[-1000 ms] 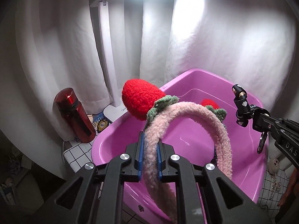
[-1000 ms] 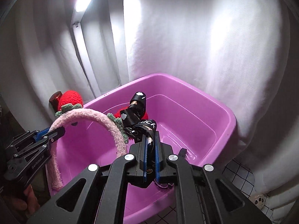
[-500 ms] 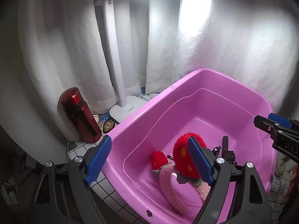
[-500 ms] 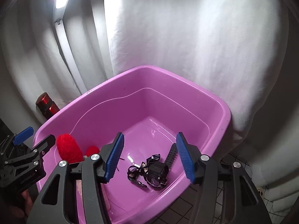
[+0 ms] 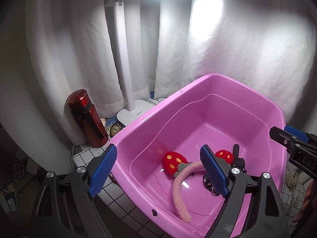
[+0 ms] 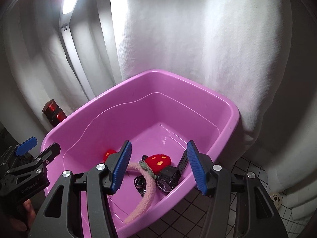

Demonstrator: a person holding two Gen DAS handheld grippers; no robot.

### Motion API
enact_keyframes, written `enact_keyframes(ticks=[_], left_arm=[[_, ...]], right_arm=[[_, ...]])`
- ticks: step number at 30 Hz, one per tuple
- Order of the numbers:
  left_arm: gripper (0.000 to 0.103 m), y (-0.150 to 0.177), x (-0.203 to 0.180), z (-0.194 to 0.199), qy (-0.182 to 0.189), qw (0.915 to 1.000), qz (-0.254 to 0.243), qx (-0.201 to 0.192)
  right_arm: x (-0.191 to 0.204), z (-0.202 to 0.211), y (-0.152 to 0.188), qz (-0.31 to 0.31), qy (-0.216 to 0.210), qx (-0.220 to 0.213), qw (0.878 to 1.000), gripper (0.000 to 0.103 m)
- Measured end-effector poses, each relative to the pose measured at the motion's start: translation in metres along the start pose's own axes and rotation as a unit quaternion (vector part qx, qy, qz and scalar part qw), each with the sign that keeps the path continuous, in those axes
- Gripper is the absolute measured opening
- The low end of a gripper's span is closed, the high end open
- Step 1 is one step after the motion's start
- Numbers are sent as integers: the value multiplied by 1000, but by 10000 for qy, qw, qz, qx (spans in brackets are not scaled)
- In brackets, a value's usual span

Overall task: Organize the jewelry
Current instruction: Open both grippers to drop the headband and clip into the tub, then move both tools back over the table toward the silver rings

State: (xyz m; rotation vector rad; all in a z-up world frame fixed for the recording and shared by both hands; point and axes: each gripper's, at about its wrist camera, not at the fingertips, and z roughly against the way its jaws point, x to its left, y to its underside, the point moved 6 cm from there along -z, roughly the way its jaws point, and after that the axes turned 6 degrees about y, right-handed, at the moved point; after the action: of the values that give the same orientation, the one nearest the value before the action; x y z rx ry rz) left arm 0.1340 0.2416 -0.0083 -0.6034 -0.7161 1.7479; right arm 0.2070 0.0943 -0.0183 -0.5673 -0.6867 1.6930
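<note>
A pink fuzzy headband [image 5: 178,182] with two red knitted strawberries lies on the floor of the purple plastic tub [image 5: 138,123]. A black sport watch [image 5: 236,158] and a small dark trinket lie beside it. My left gripper [image 5: 158,148] hovers open over the tub's near-left rim, nothing between its blue pads. In the right wrist view the headband [image 6: 148,186] and watch [image 6: 170,176] lie in the tub [image 6: 118,91] below my right gripper [image 6: 159,143], which is open and empty. The right gripper's fingers [image 5: 281,136] show at the left view's right edge.
A red bottle [image 5: 87,119] and a white lamp base [image 5: 134,115] stand left of the tub on the white grid-tiled top [image 5: 87,152]. White curtains hang close behind. A pearl string [image 5: 292,196] and a small white charm [image 5: 293,178] lie to the tub's right.
A second ago the left gripper was shut on the headband and the right on the watch, both above the tub. Both have opened, and the two things now lie in the tub.
</note>
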Motion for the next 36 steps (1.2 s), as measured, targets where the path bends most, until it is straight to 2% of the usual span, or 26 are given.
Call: enact_keyframes(ticks=[24, 30, 36], left_arm=[[84, 11, -20, 45, 162, 9997, 6, -159], [84, 17, -31, 62, 302, 9994, 8, -179], [84, 27, -60, 74, 571, 9981, -183, -136]], right_arm=[[-21, 49, 20, -2, 58, -188, 9998, 56], [-32, 68, 33, -137, 77, -247, 9996, 56], [-57, 86, 61, -368, 150, -222, 9990, 56]])
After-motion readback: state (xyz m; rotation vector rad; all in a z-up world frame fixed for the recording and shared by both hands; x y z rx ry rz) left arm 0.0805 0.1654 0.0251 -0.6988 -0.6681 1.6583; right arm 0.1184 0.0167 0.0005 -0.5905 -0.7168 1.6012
